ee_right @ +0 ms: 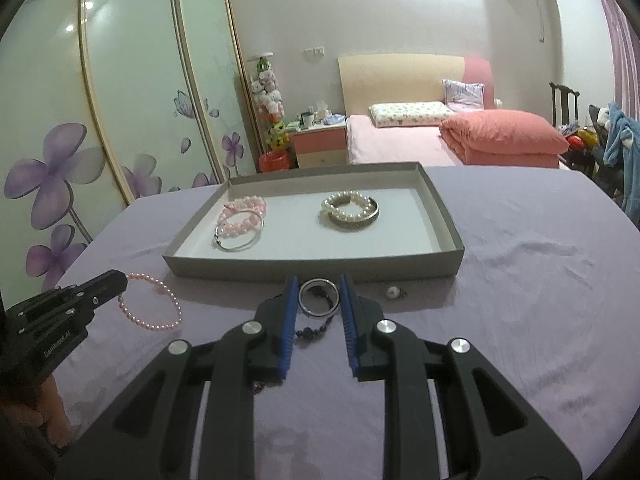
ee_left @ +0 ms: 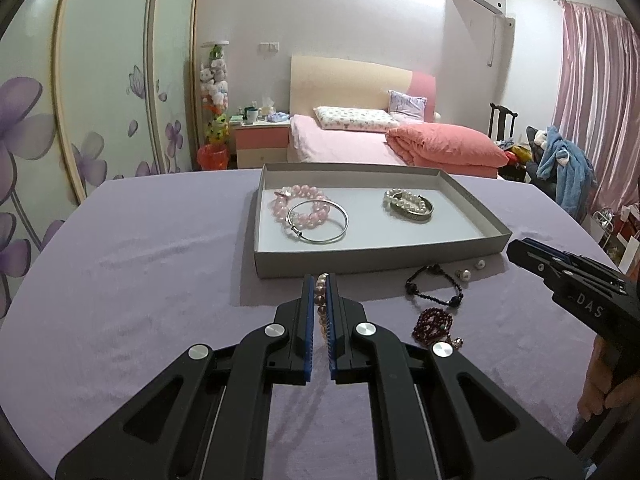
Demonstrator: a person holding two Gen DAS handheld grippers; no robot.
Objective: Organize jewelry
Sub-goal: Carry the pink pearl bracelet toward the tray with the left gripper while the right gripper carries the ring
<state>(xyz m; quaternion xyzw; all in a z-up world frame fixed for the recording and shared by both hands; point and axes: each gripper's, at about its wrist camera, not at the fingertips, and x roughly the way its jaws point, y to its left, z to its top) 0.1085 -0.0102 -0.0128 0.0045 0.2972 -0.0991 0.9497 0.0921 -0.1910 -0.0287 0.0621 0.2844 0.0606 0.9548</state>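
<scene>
My left gripper (ee_left: 320, 280) is shut on a pink pearl bracelet (ee_left: 321, 304), which hangs from it in the right wrist view (ee_right: 154, 304), just in front of the grey tray (ee_left: 360, 258). My right gripper (ee_right: 319, 282) is shut on a silver ring bangle (ee_right: 319, 298) above a black bead bracelet (ee_right: 316, 330). The tray (ee_right: 316, 266) holds a pink bead bracelet (ee_left: 302, 204), a silver bangle (ee_left: 320, 222), and a white pearl bracelet on a metal bangle (ee_left: 408, 204).
On the purple cloth lie a black bead bracelet (ee_left: 434, 286), a dark red bead bracelet (ee_left: 434, 322) and two pearl earrings (ee_left: 472, 270). One pearl earring (ee_right: 394, 292) shows in the right wrist view. A bed (ee_left: 360, 140) stands behind the table.
</scene>
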